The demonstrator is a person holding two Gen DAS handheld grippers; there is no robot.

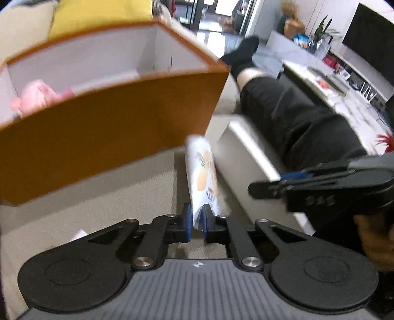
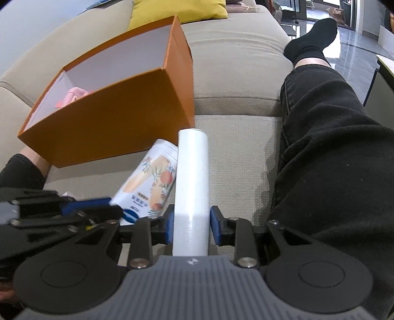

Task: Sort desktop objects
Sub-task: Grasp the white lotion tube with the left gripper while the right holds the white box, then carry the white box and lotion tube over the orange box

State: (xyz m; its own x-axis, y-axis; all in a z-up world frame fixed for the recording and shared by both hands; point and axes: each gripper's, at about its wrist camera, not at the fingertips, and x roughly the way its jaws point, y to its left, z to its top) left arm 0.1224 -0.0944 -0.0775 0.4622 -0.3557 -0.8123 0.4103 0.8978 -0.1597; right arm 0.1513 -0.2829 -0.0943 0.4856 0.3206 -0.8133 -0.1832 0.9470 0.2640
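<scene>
My left gripper (image 1: pixel 197 221) is shut on the lower edge of a flat white packet (image 1: pixel 203 177) printed with orange fruit. The packet (image 2: pixel 150 182) lies tilted against a white tube. My right gripper (image 2: pixel 192 225) is shut on that white tube (image 2: pixel 192 177), which sticks forward between the blue pads. In the left wrist view the tube (image 1: pixel 248 160) runs to the right of the packet, with the right gripper (image 1: pixel 266 183) on it. An open orange box (image 2: pixel 110 123) with a white inside stands just behind both things, and a pink item (image 2: pixel 73 97) lies in it. The left gripper (image 2: pixel 110 209) comes in from the left.
Everything rests on a beige sofa (image 2: pixel 234 152). A person's leg in black trousers (image 2: pixel 332 160) and a black sock lies along the right. A yellow cushion (image 2: pixel 177 9) sits behind the box. A small white scrap (image 1: pixel 78 235) lies near my left gripper.
</scene>
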